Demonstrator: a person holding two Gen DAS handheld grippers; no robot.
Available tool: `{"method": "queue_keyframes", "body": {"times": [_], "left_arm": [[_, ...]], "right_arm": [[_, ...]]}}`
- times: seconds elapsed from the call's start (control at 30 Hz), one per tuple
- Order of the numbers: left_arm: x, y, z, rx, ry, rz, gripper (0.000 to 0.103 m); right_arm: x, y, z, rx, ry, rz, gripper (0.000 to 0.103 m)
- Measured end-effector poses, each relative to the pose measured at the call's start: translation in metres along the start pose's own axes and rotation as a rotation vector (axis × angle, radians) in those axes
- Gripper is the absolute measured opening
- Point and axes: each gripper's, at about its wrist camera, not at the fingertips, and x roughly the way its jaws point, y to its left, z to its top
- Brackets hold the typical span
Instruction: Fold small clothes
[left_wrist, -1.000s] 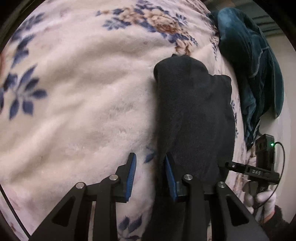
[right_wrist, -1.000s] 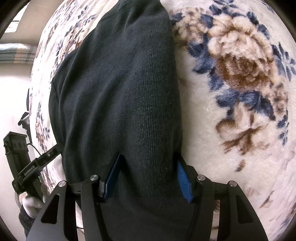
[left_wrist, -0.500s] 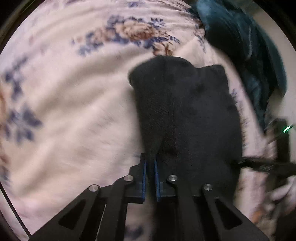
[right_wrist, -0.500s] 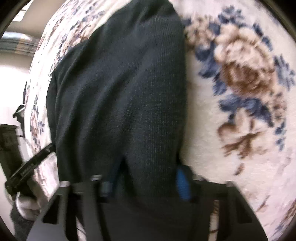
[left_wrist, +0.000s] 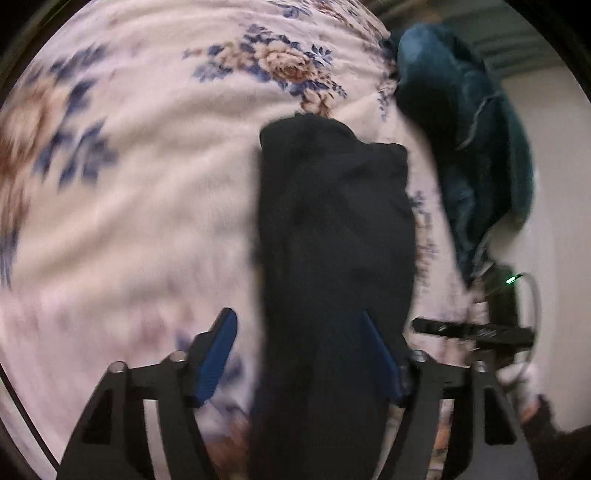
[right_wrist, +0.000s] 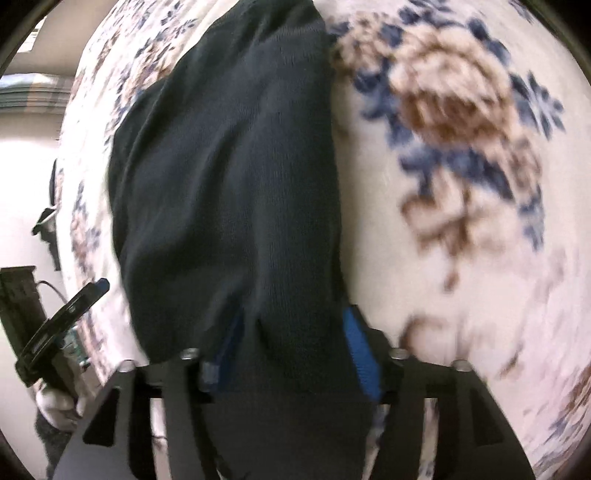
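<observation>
The left gripper (left_wrist: 295, 354) stood with its blue pads spread wide, its jaws having just been opening. The near edge of the dark garment (left_wrist: 332, 236) lay between them, and neither pad looked to press on it, though blur made the right-hand pad hard to judge. That reads as a release: the cloth seemed set down so that it could lie on its own.

The right gripper (right_wrist: 291, 354) had likewise just been opening. Dark cloth (right_wrist: 229, 184) filled the gap between its pads, and one pad was half hidden by a fold, so whether the fabric was truly free of them could not be told for certain. The pads appeared parted rather than pinching.

Outward from both tools, the garment lay as a long, narrow dark shape on a pale floral blanket (left_wrist: 140, 192), its far end squared off and its layers seemingly stacked. That suggests a fold already laid in, with both grippers at the near end because that was the edge they had carried.

Beyond the garment, at the blanket's far edge, sat a heap of teal fabric (left_wrist: 476, 147), well apart from the dark piece and probably set aside. A gloved hand (right_wrist: 59, 406) gripped the left gripper's handle in the right wrist view.
</observation>
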Motion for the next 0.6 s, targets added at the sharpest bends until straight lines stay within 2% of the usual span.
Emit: {"method": "queue_keyframes", "body": {"times": [0.07, 0.17, 0.33, 0.37, 0.47, 0.53, 0.6], "left_arm": [[-0.006, 0.0, -0.027, -0.059, 0.021, -0.018, 0.067], [-0.014, 0.004, -0.074, -0.09, 0.073, 0.023, 0.067], [0.007, 0.014, -0.168, -0.206, 0.198, 0.019, 0.067], [0.011, 0.015, -0.184, -0.213, 0.209, 0.037, 0.067], [0.027, 0.015, -0.207, -0.196, 0.21, 0.183, 0.067], [0.024, 0.025, -0.215, -0.189, 0.188, 0.306, 0.067], [0.004, 0.04, -0.215, -0.259, 0.124, 0.342, 0.067]], "right_arm": [[-0.004, -0.005, -0.023, -0.003, 0.03, 0.009, 0.072], [-0.004, -0.018, -0.067, 0.013, 0.088, 0.01, 0.072], [0.009, -0.052, -0.165, 0.053, 0.206, -0.013, 0.072], [0.014, -0.059, -0.181, 0.07, 0.224, -0.016, 0.072], [0.035, -0.084, -0.224, 0.146, 0.251, -0.001, 0.072], [0.053, -0.097, -0.248, 0.184, 0.251, -0.001, 0.072], [0.068, -0.106, -0.264, 0.203, 0.241, -0.018, 0.072]]}}
